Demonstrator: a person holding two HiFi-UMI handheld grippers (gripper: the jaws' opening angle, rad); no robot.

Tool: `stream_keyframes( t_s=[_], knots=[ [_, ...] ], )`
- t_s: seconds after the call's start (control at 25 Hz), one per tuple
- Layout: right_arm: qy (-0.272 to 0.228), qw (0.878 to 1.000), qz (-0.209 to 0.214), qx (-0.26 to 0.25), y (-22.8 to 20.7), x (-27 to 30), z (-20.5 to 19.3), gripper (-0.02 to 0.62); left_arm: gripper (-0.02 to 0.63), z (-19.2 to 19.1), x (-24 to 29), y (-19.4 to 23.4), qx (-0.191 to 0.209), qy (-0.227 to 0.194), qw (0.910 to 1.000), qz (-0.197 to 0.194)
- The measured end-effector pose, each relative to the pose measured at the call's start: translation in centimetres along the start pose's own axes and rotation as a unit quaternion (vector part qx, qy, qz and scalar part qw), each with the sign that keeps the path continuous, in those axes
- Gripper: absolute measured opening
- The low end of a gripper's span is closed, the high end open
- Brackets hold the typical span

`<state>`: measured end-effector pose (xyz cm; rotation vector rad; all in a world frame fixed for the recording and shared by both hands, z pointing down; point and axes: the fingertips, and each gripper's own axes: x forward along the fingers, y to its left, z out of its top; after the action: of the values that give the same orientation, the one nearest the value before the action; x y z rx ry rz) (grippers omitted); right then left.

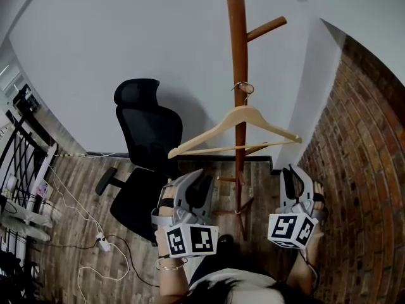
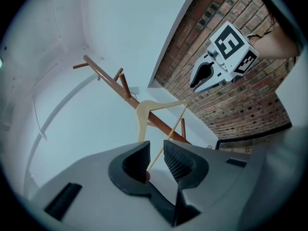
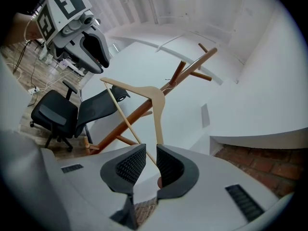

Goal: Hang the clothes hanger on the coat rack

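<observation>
Hanger (image 1: 243, 114) hangs on the rack (image 1: 238, 43); our left tool (image 1: 195, 185) and right tool (image 1: 294, 181) sit nearer, both slightly open, gripping nothing.

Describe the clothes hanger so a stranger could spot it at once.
Find the tall reddish-brown coat rack against the white wall, right of the black office chair. The clothes hanger hangs from it by a metal hook. It is the only pale, triangular wooden piece; the rack's pegs are darker.
</observation>
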<state>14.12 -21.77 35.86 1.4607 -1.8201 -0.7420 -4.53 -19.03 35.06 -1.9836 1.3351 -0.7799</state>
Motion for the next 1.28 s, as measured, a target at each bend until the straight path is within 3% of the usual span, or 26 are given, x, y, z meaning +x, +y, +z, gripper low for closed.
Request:
stream_keyframes(
  t_s=[0.64,1.0,1.28],
  knots=[
    [-0.021,0.999,0.003,0.029,0.4,-2.8,0.4,0.052,0.014,0.3,-2.9,-1.7,-0.006,0.012,0.9999,0.002],
    [-0.032,0.995,0.003,0.090,0.4,-3.5,1.3,0.037,0.011,0.0,-3.2,-1.1,-0.019,0.007,0.9998,-0.001],
    [-0.014,0.994,-0.025,0.104,0.8,-4.8,1.9,0.035,0.011,-1.8,-5.0,-1.3,-0.004,0.004,0.9999,-0.009]
  ],
)
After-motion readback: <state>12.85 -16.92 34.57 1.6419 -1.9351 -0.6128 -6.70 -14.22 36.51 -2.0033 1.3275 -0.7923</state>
